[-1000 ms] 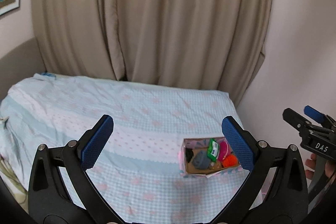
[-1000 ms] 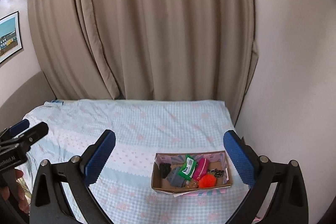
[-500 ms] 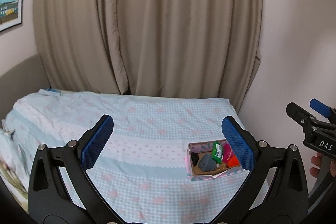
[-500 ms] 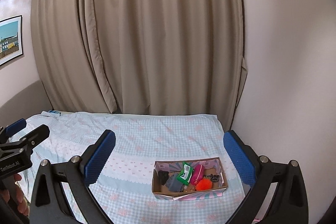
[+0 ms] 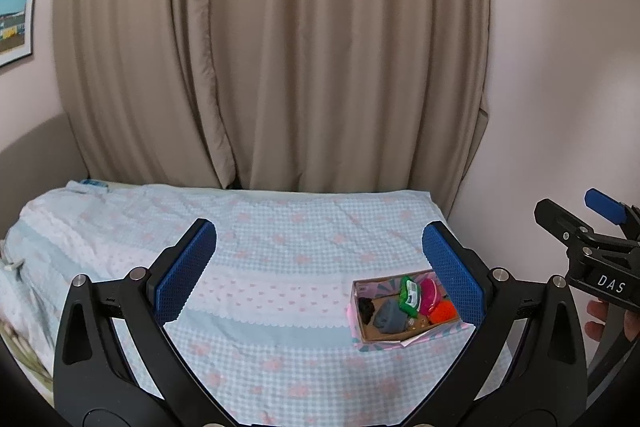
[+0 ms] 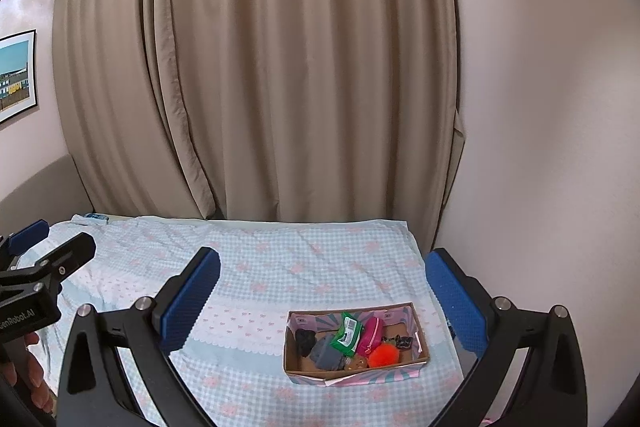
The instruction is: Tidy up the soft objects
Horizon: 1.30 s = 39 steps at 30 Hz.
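A framed picture (image 6: 16, 77) hangs on the wall at the far left, beside the beige curtain (image 6: 256, 67) that closes off the back of the room; below them a bed (image 6: 280, 267) lies under a blue-and-pink checked cover.

The left gripper (image 5: 320, 271) hangs above the bed with its blue pads (image 5: 186, 269) spread wide and nothing between them; in its own view the cardboard box (image 5: 360, 323) sits low and to the right, partly hidden behind the right-hand pad, well below and ahead of the fingers.

The right gripper (image 6: 326, 303) is likewise spread wide and empty, held above the bed; the box (image 6: 294, 359) lies between its two pads in the lower part of the right wrist view, nearer the right-hand one and apart from both.

Inside the box, from left to right: a black item (image 6: 306, 339); a grey bundle (image 6: 326, 351); a green packet (image 6: 347, 333) leaning across the middle; a pink pouch (image 6: 370, 335); an orange fluffy ball (image 6: 383, 355) at the front; a small dark trinket (image 6: 402, 342) near the right wall.

Each gripper shows at the edge of the other's view, the two held side by side and apart.
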Each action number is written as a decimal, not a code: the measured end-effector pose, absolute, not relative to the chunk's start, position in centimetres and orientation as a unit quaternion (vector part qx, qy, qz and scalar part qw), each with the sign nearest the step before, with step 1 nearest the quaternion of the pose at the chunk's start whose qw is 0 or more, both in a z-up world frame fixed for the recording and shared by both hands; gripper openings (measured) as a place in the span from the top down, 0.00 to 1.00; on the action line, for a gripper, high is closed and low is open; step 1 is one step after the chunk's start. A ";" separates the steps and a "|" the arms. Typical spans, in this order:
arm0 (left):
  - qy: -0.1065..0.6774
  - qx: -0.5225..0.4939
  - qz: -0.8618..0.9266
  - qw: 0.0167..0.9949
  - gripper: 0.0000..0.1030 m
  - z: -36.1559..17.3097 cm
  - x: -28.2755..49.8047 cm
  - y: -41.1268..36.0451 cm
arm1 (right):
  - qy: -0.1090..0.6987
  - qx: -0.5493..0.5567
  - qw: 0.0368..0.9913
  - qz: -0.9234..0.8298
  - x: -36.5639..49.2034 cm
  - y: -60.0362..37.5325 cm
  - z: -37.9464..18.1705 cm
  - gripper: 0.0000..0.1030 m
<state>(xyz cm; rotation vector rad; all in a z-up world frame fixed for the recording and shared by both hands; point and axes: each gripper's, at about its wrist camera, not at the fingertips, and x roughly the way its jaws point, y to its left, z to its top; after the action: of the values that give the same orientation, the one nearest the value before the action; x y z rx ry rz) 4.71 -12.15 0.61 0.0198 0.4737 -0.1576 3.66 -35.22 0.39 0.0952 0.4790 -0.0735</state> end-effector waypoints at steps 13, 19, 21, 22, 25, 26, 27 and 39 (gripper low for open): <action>0.230 0.014 -0.077 0.970 0.00 0.5 5.1 -12.6 | 0.235 0.046 0.970 -0.039 4.2 -35.3 0.6 0.01; 0.227 0.017 -0.078 0.971 0.00 0.5 5.2 -12.8 | 0.235 0.046 0.970 -0.039 4.6 -35.3 0.6 0.01; 0.226 0.016 -0.078 0.971 0.00 0.5 5.2 -12.8 | 0.235 0.047 0.970 -0.039 4.8 -35.3 0.6 0.01; 0.226 0.016 -0.078 0.971 0.00 0.6 5.2 -12.9 | 0.235 0.046 0.970 -0.040 4.8 -35.4 0.6 0.01; 0.227 0.016 -0.078 0.971 0.00 0.5 5.1 -12.9 | 0.235 0.046 0.970 -0.039 4.7 -35.4 0.6 0.01; 0.227 0.016 -0.078 0.971 0.00 0.6 5.2 -13.0 | 0.235 0.046 0.970 -0.039 4.7 -35.4 0.6 0.01; 0.227 0.017 -0.077 0.971 0.00 0.6 5.2 -13.0 | 0.235 0.046 0.970 -0.039 4.8 -35.4 0.7 0.01; 0.225 0.022 -0.074 0.971 0.00 0.8 4.8 -13.2 | 0.232 0.046 0.971 -0.039 5.2 -35.3 0.3 0.01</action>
<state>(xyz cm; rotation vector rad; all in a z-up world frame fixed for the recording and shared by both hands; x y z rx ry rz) 4.85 -13.18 0.84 0.0435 0.4536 -0.1493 5.16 -35.31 0.34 0.0928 0.4683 -0.0785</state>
